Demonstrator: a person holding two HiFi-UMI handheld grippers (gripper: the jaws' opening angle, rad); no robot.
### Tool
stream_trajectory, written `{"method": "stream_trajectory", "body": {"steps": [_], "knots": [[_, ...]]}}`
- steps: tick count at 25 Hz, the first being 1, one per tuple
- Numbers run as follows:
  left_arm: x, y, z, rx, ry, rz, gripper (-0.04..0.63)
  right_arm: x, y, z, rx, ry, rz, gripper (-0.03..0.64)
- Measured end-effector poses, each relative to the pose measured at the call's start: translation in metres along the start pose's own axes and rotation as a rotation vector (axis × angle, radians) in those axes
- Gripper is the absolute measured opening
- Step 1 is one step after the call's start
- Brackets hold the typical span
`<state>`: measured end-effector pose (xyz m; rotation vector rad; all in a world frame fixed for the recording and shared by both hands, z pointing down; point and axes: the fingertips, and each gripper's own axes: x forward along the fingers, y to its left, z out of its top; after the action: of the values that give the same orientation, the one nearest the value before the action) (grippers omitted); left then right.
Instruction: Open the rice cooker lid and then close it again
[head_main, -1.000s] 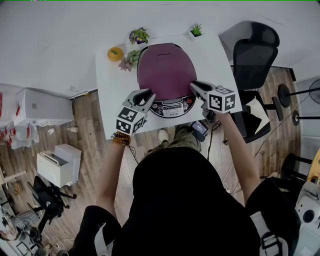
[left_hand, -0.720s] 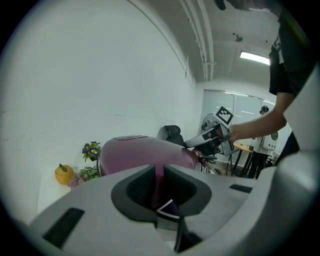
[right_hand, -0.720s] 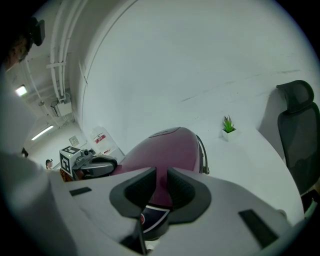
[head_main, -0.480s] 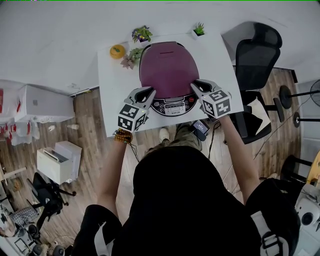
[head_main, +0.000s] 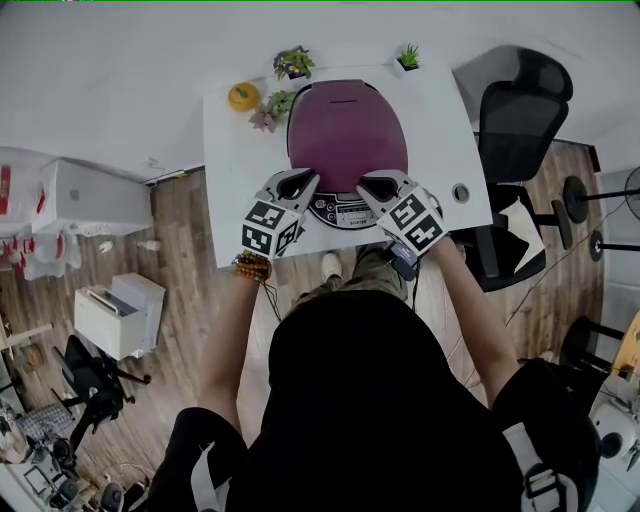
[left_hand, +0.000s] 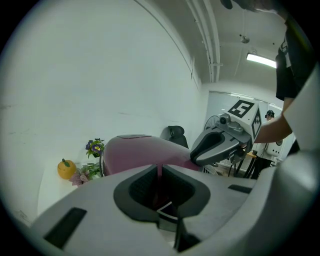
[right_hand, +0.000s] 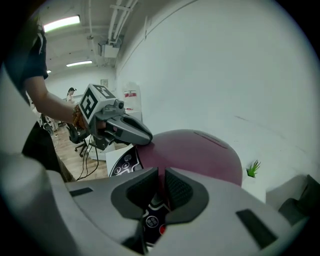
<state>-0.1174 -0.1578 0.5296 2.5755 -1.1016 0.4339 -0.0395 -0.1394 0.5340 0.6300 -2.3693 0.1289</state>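
On the white table (head_main: 230, 200) in front of you, the rice cooker (head_main: 345, 150) sits square to your body. Its maroon lid (head_main: 347, 130) is down flat, so by the look of it the opening step has not begun.

You hold the left gripper (head_main: 305, 182) at the lid's front-left edge and the right gripper (head_main: 368, 186) at its front-right edge. The two tips are near each other above the control panel (head_main: 340, 209). Whether either tip rests on the lid no view settles.

The left gripper's jaws have just been closing. In the left gripper view they stand almost together, with only a slit between them and nothing in it. The right gripper's jaws have also just been closing. The right gripper view shows a narrow gap with the panel's buttons beyond and nothing gripped.

The step in hand looks like the approach to the lid's front. The next move probably calls for finding the release at that front edge, though no view shows a catch clearly. You would then press or lift there with a nearly closed tip while the other gripper steadies the body.

An orange ornament (head_main: 243, 96), a flower sprig (head_main: 272, 110) and two small potted plants (head_main: 293, 64) (head_main: 408, 57) stand behind the cooker. The swinging lid should be kept clear of them.
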Motion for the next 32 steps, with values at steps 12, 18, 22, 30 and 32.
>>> {"method": "stream_trajectory", "body": {"steps": [12, 18, 22, 30, 32], "knots": [[-0.003, 0.004, -0.003, -0.048, 0.106, 0.020, 0.037, 0.004, -0.004, -0.001, 0.073, 0.117, 0.131, 0.049], [0.004, -0.012, -0.007, -0.056, 0.144, -0.043, 0.037, 0.005, -0.002, -0.003, 0.010, 0.159, 0.117, 0.048], [0.005, -0.010, -0.007, -0.076, 0.152, -0.060, 0.032, 0.007, -0.003, -0.004, 0.020, 0.152, 0.108, 0.048], [0.004, -0.011, -0.007, -0.079, 0.163, -0.061, 0.031, 0.006, -0.001, -0.005, -0.004, 0.165, 0.107, 0.048], [0.004, -0.011, -0.008, -0.087, 0.170, -0.067, 0.029, 0.006, -0.001, -0.005, 0.000, 0.173, 0.108, 0.048]]}}
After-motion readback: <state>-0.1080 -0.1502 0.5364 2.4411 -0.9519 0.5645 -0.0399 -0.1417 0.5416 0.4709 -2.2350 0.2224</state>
